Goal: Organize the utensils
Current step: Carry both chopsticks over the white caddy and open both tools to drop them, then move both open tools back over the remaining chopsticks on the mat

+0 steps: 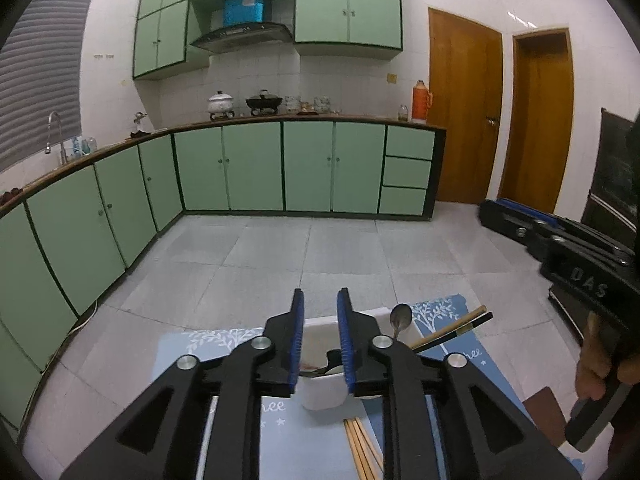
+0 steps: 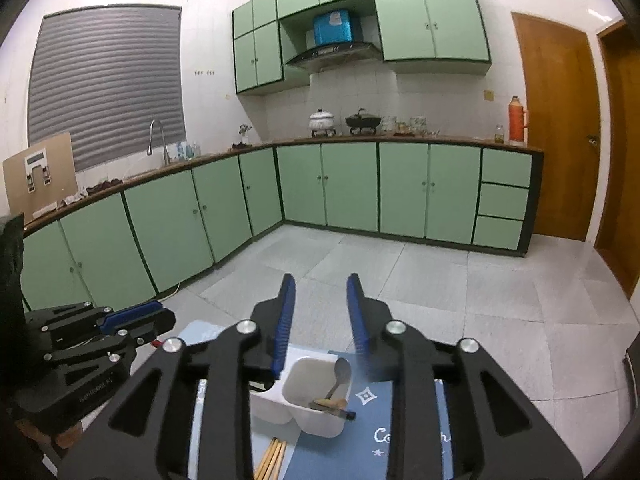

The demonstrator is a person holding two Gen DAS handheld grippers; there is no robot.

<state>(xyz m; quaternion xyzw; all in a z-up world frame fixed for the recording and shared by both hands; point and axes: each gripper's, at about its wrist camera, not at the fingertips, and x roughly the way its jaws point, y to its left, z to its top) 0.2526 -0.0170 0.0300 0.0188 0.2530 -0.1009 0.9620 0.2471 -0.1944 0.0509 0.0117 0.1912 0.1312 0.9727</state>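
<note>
Over a blue mat [image 2: 392, 412], a white two-part holder [image 2: 320, 424] carries a spoon [image 2: 343, 372] and chopsticks [image 2: 332, 404] in its right compartment. More chopsticks [image 2: 272, 460] lie on the mat just before it. The left gripper [image 1: 320, 300] and right gripper [image 2: 320, 280] hover above, jaws slightly apart, gripping nothing.

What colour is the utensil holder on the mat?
The utensil holder is plain white. The right wrist view shows it best.
</note>
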